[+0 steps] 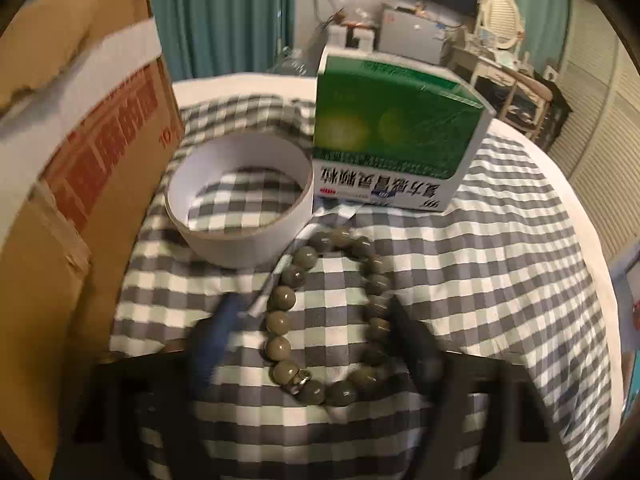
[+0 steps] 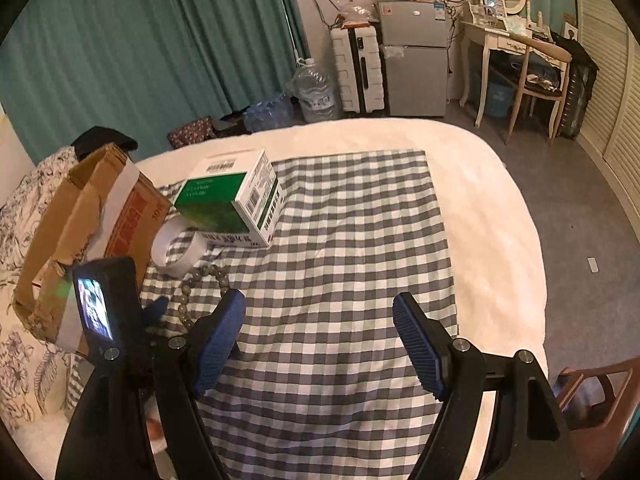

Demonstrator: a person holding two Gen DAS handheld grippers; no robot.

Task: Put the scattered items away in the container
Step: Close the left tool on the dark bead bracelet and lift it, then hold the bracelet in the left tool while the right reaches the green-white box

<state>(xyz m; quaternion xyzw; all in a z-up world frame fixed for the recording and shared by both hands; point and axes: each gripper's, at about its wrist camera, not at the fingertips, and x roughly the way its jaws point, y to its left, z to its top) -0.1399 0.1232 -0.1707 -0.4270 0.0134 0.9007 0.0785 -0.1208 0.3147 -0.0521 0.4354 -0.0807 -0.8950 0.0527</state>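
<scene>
My left gripper (image 1: pixel 316 332), jaws apart, straddled the bead bracelet (image 1: pixel 330 316); my right gripper (image 2: pixel 320 344) hung open, farther off.

Green curtains (image 2: pixel 160 40) hang behind the bed (image 2: pixel 480 184). A small fridge (image 2: pixel 414 58) and a white dresser (image 2: pixel 492 40) stand on grey floor (image 2: pixel 580 208).

My left wrist view angled steeply down, close over the bead bracelet (image 1: pixel 332 320), my right wrist view further back, facing across the checked cloth (image 2: pixel 340 240), both sharing medicine box (image 1: pixel 396 132), tape roll (image 1: pixel 240 208), cardboard box (image 1: pixel 80 140).
</scene>
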